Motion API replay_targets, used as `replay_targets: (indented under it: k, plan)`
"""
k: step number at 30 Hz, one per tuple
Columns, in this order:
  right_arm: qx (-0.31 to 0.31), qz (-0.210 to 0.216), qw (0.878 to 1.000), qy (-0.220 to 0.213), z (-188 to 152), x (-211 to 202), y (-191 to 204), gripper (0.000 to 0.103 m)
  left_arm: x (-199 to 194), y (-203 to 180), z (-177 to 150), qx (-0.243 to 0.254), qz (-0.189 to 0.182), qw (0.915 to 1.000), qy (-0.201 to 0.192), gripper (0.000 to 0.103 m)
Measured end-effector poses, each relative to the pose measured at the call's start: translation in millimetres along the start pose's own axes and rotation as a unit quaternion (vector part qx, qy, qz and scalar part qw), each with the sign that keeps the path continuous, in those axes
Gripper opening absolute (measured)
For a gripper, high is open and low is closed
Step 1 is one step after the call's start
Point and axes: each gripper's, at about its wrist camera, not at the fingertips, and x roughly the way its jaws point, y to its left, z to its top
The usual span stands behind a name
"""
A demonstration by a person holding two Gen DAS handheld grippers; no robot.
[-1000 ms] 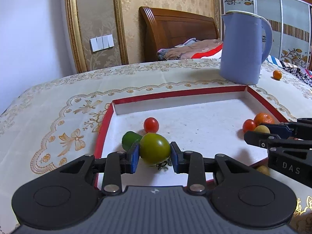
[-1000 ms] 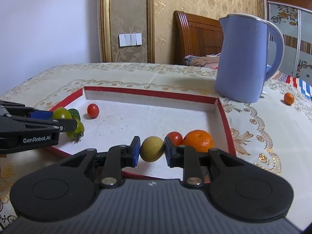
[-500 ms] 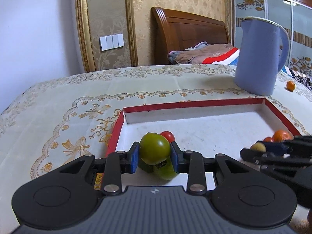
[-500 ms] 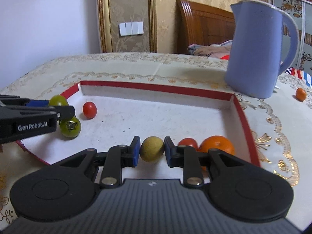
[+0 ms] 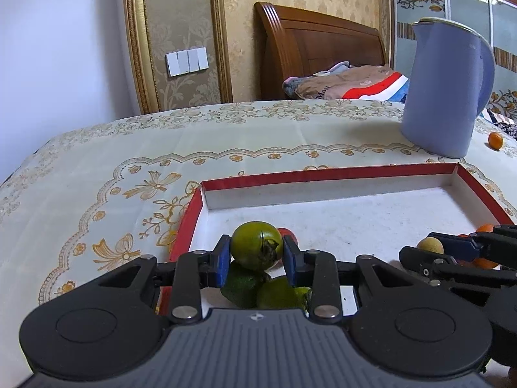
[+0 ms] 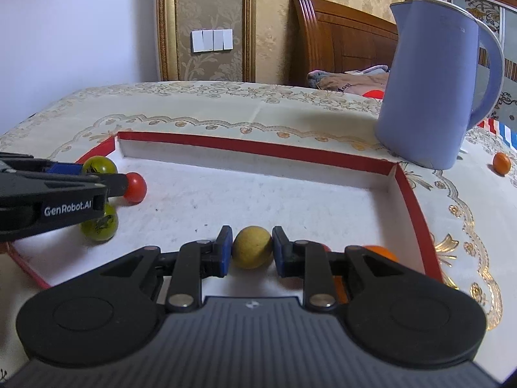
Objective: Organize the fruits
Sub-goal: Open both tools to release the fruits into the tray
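Left wrist view: left tool (image 5: 257, 255) clamps green tomato (image 5: 255, 248); right tool (image 6: 252, 251) clamps yellow fruit (image 6: 252, 246) over red tray (image 6: 416, 207); stray orange (image 6: 501, 163) remains on worktop (image 6: 226, 106)

green tomato (image 5: 255, 249), red-rimmed white tray (image 5: 323, 174), lavender jug (image 5: 446, 90), gold-patterned cream tablecloth (image 5: 129, 168)
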Motion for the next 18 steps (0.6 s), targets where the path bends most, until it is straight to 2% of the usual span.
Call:
replay_targets:
  k: [8,10,11,12,14,15,18]
  plan:
    - [0.000,-0.009,1.000,0.000,5,7,0,0.025,9,-4,-1,0.013,0.013,0.9998,0.006,0.037]
    - [0.001,-0.011,1.000,0.002,8,11,0,0.025,12,-1,0,0.004,0.009,0.9999,0.010,0.048]
    - [0.001,-0.012,1.000,0.003,9,13,-1,0.025,14,0,0,-0.002,0.010,0.9999,0.013,0.061]
    - [0.004,-0.015,1.000,0.003,10,14,-2,0.025,16,3,0,-0.008,0.013,0.9998,0.015,0.067]
    - [0.009,-0.014,1.000,0.001,11,14,-5,0.025,16,7,0,-0.017,0.011,0.9997,0.015,0.068]
    - [0.011,-0.010,1.000,0.001,11,14,-5,0.029,15,9,0,-0.021,0.006,0.9996,0.016,0.068]
    - [0.013,-0.013,1.000,-0.009,11,11,-6,0.057,15,8,-1,-0.020,0.002,0.9996,0.017,0.068]
